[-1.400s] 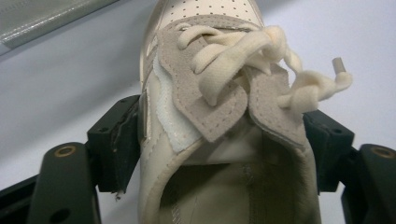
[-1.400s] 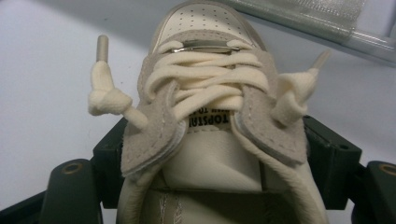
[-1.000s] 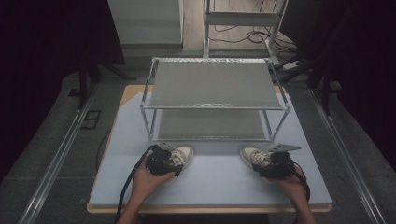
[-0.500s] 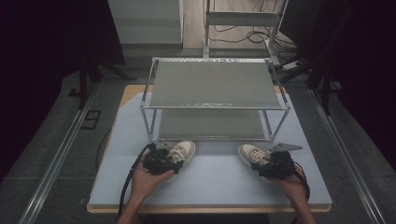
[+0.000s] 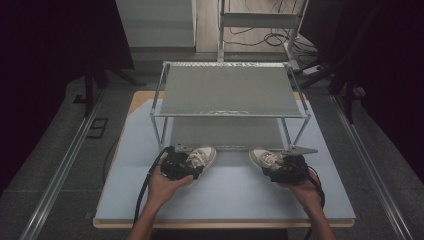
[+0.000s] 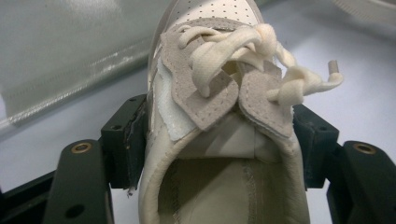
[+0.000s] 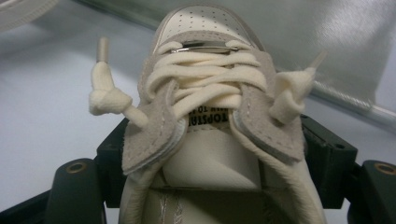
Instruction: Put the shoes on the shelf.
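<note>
Two cream sneakers with beige suede panels are held just in front of a metal rack. In the high view my left gripper (image 5: 186, 163) is shut on the left shoe (image 5: 204, 155), whose toe points at the rack. The left gripper view has my left gripper (image 6: 222, 144) with its black jaws pressed on both sides of that shoe (image 6: 210, 84) at the collar. My right gripper (image 5: 284, 167) is shut on the right shoe (image 5: 262, 157). Seen from my right gripper (image 7: 219, 158), the jaws clamp the laced shoe (image 7: 205, 70) the same way.
The two-tier mesh rack (image 5: 227, 90) stands at the middle of the pale table (image 5: 225, 200), its lower shelf (image 5: 227, 132) right ahead of both toes. Thin metal legs (image 5: 160, 132) flank the opening. Cables trail from both grippers toward the front edge.
Both hands have risen a little with their shoes and edged toward the rack. The right shoe has also drifted slightly left.
</note>
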Demonstrator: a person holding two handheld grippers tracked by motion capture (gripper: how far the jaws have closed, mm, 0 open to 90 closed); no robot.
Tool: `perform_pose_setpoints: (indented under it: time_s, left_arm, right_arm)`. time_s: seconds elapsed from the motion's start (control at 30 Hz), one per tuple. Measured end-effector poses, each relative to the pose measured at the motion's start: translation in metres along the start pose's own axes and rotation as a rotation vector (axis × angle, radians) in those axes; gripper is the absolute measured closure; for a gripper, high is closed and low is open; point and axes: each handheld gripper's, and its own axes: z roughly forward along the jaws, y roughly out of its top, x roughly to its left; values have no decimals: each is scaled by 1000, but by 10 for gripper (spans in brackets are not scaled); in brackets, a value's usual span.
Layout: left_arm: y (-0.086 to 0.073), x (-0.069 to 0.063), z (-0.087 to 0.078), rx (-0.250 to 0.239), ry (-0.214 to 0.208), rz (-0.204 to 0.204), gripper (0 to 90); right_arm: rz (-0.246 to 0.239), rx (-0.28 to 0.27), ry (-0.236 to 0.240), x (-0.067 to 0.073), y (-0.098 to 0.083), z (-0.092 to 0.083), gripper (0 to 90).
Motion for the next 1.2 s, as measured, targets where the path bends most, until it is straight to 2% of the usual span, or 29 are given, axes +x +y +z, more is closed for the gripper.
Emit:
perform_pose_setpoints:
  time_s: [0.33, 0.47, 0.63, 0.97, 1.2]
  left_arm:
    - [11, -4, 8, -18, 3, -4, 322]
    - [16, -5, 13, -18, 7, -1, 322]
    - [26, -6, 18, -20, 15, 10, 323]
    - [40, -5, 31, -28, 27, -13, 323]
    - [46, 0, 41, -19, 56, -15, 322]
  right_arm:
    - [-10, -5, 9, 8, 14, 10, 265]
    - [10, -16, 24, 8, 19, 13, 265]
    - [15, -8, 14, 9, 26, 19, 265]
    - [11, -2, -20, 14, 44, 35, 265]
    - [9, 3, -30, 18, 51, 47, 265]
